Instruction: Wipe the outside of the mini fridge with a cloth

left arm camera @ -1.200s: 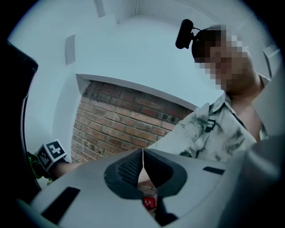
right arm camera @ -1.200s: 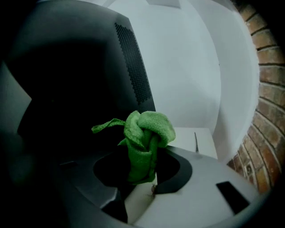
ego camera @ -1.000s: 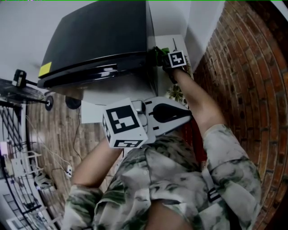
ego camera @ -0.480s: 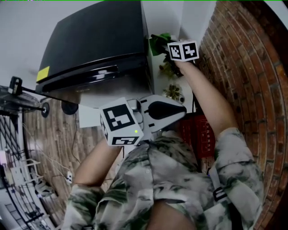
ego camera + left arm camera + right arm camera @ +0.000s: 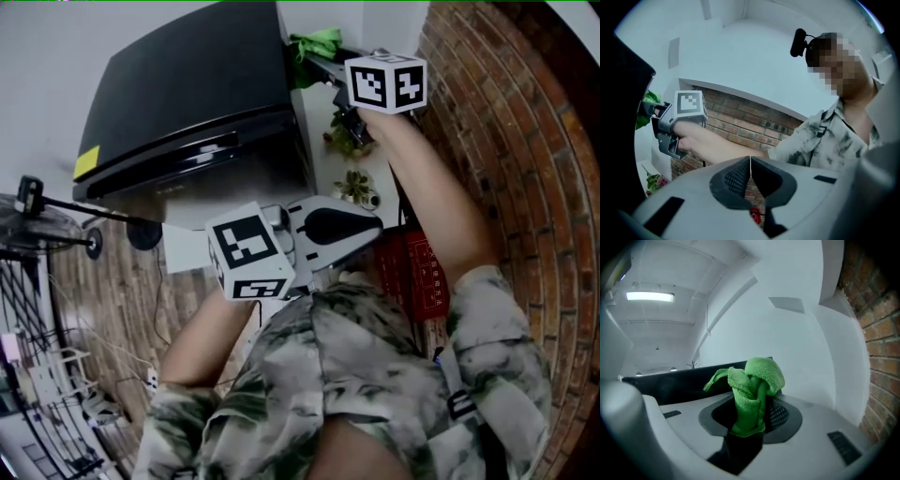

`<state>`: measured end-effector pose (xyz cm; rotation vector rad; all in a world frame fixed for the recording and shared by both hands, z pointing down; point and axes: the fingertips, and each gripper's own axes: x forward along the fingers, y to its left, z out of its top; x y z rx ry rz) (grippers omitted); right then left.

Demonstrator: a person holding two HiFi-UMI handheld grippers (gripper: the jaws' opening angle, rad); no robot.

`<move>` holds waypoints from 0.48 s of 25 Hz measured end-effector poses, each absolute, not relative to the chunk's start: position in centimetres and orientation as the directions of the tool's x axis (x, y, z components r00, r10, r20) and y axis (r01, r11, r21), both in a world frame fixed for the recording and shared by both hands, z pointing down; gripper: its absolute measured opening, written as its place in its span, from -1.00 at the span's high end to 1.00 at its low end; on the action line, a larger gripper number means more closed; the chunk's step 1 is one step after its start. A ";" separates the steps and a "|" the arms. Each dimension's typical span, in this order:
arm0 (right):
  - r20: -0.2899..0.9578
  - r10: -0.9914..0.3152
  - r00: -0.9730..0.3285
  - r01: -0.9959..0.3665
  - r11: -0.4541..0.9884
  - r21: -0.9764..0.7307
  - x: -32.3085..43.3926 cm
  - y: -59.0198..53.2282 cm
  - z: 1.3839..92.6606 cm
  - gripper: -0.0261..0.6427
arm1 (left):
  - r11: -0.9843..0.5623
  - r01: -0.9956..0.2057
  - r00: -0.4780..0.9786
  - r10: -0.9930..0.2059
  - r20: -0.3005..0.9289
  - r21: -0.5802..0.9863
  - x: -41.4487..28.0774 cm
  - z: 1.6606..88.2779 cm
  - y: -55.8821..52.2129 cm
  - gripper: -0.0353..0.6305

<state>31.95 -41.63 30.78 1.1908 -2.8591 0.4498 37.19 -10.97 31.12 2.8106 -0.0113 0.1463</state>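
In the head view I am holding the right gripper [image 5: 325, 62] out at arm's length, its jaws pointing at the far right corner of the fridge [image 5: 187, 84], and the green cloth [image 5: 316, 44] is bunching at that corner, just beside the black side; whether it is touching I cannot tell. The left gripper [image 5: 371, 229] is hanging close to my chest, well apart from the fridge, so the right hand is plainly the nearer one. In the left gripper view the left gripper [image 5: 750, 172] is showing its jaws pressed together with nothing between them, and past them the right gripper [image 5: 655, 117] is carrying the cloth [image 5: 647, 110] at its tip. In the right gripper view the right gripper [image 5: 751, 416] is clamping its jaws on the cloth [image 5: 752, 387], which is standing up out of them in a folded wad. The fridge [image 5: 670, 380] is showing as a dark band running left from behind the cloth, so I judge the wipe is calling for a sweep leftward along that long edge.
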 end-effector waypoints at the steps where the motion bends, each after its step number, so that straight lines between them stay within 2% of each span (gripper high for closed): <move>1: 0.135 -0.696 -0.706 -0.702 0.662 -0.262 31.9 -41.7 31.7 0.47 | -0.946 -0.026 0.995 0.008 0.103 0.322 37.1 31.2 -11.0 0.81; 12: 0.323 -0.676 -0.662 -0.749 0.599 -0.282 30.6 -43.0 45.5 0.47 | -0.936 -0.068 0.992 -0.026 0.126 0.346 36.4 32.2 -11.6 0.81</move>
